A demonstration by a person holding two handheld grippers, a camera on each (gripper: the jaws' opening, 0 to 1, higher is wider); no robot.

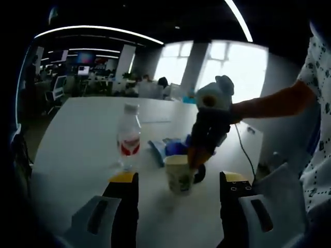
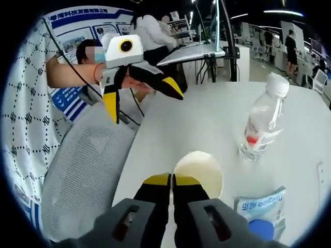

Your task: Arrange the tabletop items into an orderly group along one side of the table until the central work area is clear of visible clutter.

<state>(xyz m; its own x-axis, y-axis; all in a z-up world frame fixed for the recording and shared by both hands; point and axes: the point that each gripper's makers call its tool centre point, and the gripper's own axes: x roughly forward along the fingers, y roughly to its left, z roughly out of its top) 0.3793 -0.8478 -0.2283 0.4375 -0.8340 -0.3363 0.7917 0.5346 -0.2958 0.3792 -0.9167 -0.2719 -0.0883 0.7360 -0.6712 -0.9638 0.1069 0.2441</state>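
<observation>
My right gripper (image 2: 171,181) pinches the cup's (image 2: 199,170) near rim so I can drag it aside. The bottle (image 2: 261,121) stands at its two o'clock, the pouch (image 2: 262,212) at four. My left gripper (image 1: 176,181) waits, jaws apart.

A white table (image 1: 77,139) spans the middle of the left gripper view. On it stand a water bottle (image 1: 129,135) left of centre and a paper cup (image 1: 179,174) at centre, with a blue packet (image 1: 165,149) lying between them, farther back.

On the table (image 1: 77,150), the cup (image 1: 179,173) stands between bottle (image 1: 129,135) and packet (image 1: 166,150).
</observation>
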